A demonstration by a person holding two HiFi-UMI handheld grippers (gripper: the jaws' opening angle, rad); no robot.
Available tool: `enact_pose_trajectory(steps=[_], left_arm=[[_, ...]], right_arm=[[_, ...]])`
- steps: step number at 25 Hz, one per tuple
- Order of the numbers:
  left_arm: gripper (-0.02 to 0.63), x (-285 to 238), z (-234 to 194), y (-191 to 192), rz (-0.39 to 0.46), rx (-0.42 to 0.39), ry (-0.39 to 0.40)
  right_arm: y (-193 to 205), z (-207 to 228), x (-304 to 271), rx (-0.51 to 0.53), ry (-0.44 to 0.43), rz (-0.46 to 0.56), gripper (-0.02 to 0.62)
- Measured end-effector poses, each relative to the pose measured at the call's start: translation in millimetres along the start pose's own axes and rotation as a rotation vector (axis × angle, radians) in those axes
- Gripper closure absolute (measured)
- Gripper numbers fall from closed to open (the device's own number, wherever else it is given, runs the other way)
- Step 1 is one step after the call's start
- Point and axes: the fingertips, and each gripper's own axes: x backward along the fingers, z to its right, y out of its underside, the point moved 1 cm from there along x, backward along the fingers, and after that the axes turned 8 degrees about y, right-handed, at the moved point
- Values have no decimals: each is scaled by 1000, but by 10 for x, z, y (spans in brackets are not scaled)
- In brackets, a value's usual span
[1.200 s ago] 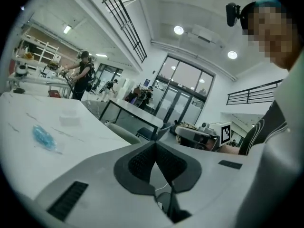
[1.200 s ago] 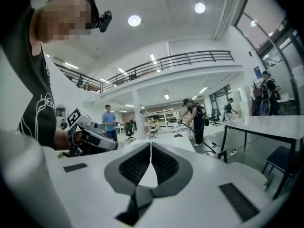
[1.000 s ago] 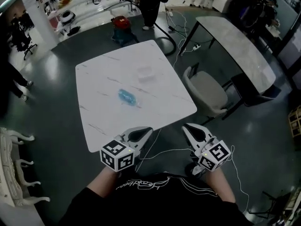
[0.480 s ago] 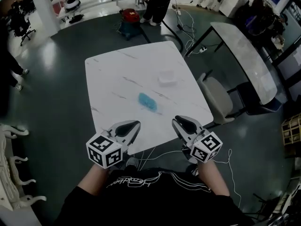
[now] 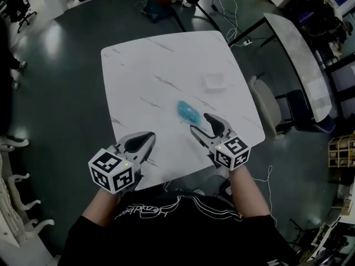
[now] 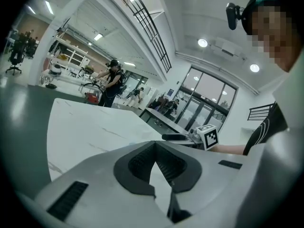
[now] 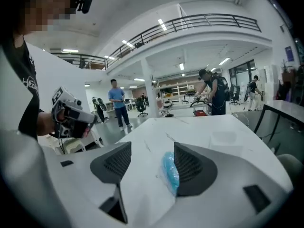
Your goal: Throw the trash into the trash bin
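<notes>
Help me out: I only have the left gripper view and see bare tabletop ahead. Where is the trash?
Observer: The blue trash lies on the white table, just ahead of the right gripper.
Operator: Is that gripper on it?
Observer: No. In the right gripper view its jaws stand apart, having just been opening, and the blue trash sits by the right-hand pad, apparently untouched.
Operator: Anything else on the table?
Observer: A pale clear container lies farther out, towards the table's right edge.

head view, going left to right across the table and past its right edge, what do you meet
left gripper → blue plastic trash → clear plastic item → chair
</notes>
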Motion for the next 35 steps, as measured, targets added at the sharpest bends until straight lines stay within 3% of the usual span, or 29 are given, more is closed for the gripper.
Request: enact_pose_trajectory(steps=[5, 8, 11, 18, 20, 22, 26, 31, 35], left_arm=[[601, 119, -227, 52, 7, 52, -38], [601, 176, -293, 93, 10, 82, -50], [601, 223, -355, 91, 12, 91, -54], [601, 275, -419, 89, 25, 111, -68], [601, 286, -427, 93, 23, 112, -72], [601, 291, -450, 114, 23, 123, -77], [601, 285, -442, 180, 18, 152, -82], [601, 269, -379, 196, -14, 95, -87], [601, 209, -289, 187, -22, 79, -70]], right_arm=[[367, 235, -441, 62, 33, -145, 307], [579, 370, -615, 28, 43, -225, 308], [753, 470, -750, -6, 69, -285, 308], [1012, 480, -822, 66, 72, -403, 331], [1028, 494, -825, 58, 79, -406, 407], [1038, 513, -837, 47, 89, -400, 434], [1052, 542, -825, 23, 103, -398, 462], [1007, 539, -807, -17, 116, -373, 492], [950, 508, -702, -108, 107, -331, 505]])
